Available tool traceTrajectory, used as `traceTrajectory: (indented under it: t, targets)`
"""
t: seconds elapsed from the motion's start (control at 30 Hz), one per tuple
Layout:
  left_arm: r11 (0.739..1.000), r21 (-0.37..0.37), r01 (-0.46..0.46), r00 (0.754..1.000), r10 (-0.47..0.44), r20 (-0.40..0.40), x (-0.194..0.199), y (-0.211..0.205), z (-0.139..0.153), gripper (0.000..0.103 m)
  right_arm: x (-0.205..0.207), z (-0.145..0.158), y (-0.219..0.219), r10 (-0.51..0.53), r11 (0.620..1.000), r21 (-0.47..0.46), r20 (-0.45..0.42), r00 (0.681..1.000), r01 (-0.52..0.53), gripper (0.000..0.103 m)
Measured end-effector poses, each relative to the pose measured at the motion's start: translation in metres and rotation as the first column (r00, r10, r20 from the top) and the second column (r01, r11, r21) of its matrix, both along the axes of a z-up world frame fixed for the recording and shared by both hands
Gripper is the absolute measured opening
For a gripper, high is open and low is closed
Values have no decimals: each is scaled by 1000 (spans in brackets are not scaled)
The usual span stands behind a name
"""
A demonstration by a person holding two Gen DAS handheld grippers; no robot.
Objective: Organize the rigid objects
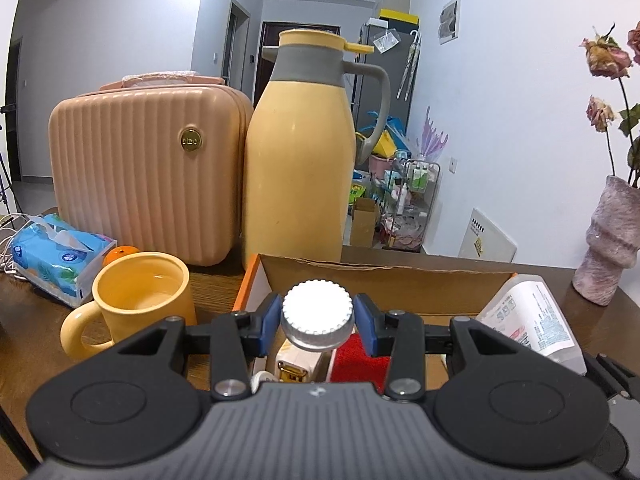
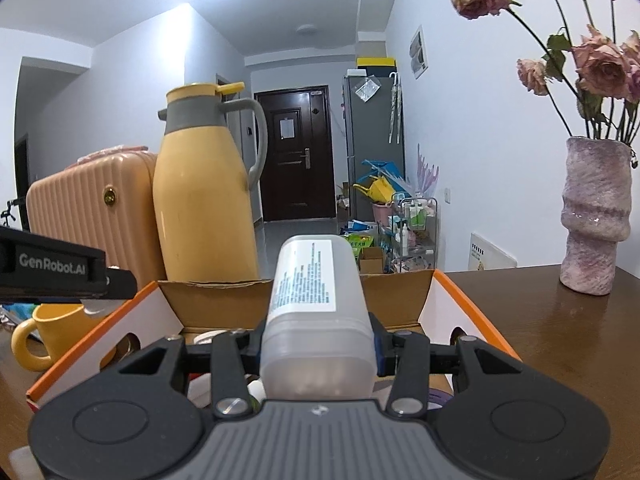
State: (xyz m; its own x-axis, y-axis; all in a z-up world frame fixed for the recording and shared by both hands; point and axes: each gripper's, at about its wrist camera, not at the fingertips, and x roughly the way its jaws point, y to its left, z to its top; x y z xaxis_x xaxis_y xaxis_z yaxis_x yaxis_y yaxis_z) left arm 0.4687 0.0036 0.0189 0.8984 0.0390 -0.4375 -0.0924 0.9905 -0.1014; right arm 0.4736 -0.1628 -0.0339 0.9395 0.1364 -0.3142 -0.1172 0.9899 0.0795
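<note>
My left gripper (image 1: 318, 322) is shut on a white ribbed bottle cap (image 1: 317, 312), held over the open cardboard box (image 1: 384, 280) with orange edges. Below it in the box lie a cream item and a red item (image 1: 360, 362). My right gripper (image 2: 318, 344) is shut on a translucent white plastic bottle with a printed label (image 2: 316, 300), held over the same box (image 2: 404, 296). That bottle also shows in the left wrist view (image 1: 528, 316) at the box's right side. The left gripper's body (image 2: 52, 266) shows at the left of the right wrist view.
A yellow thermos jug (image 1: 300, 168) and a pink ribbed case (image 1: 144, 168) stand behind the box. A yellow mug (image 1: 140, 300), a tissue pack (image 1: 56, 256) and an orange lie left of it. A pink vase with dried roses (image 2: 596, 216) stands on the right of the brown table (image 2: 560, 320).
</note>
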Motion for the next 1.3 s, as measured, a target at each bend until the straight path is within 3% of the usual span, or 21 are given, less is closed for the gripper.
traceTrajectory:
  t: [0.23,0.3,0.33,0.37,0.43,0.5,0.53,0.6,0.9,1.3]
  targets:
    - [1000,5,27,999,-26,-26,12,5,-6,41,9,-5,0,40,999,-17,-72,997,-42,44]
    - [999,12,32,999,-32,-42,13,4,-8,47,9,-5,-1,37,999,-24,-82,996,-39,44]
    - [999,16,32,999,-32,-44,14,4,-9,59,9,-5,-1,31,999,-27,-83,996,-33,50]
    - [999,17,33,998,-33,-46,14,4,-10,78,9,-5,-2,28,999,-26,-86,996,-30,56]
    - [999,13,30,998,-30,-49,13,5,-10,89,7,-4,-6,7,1000,-17,-74,997,-8,83]
    - [1000,22,11,1000,-10,-30,11,6,-9,94,4,-3,-10,-18,1000,-16,-56,998,17,92]
    - [999,39,3,1000,-2,-13,8,5,-8,103,4,-2,-12,-33,999,-17,-49,998,32,97]
    - [999,52,3,1000,-3,-1,6,4,-6,103,3,0,-15,-64,998,-14,-32,997,64,103]
    - [1000,10,-22,999,21,33,-1,12,-1,103,-7,8,-27,-86,996,8,-14,996,86,103]
    - [999,-21,-47,995,49,85,-49,31,12,103,-75,30,-42,-86,996,22,72,994,85,103]
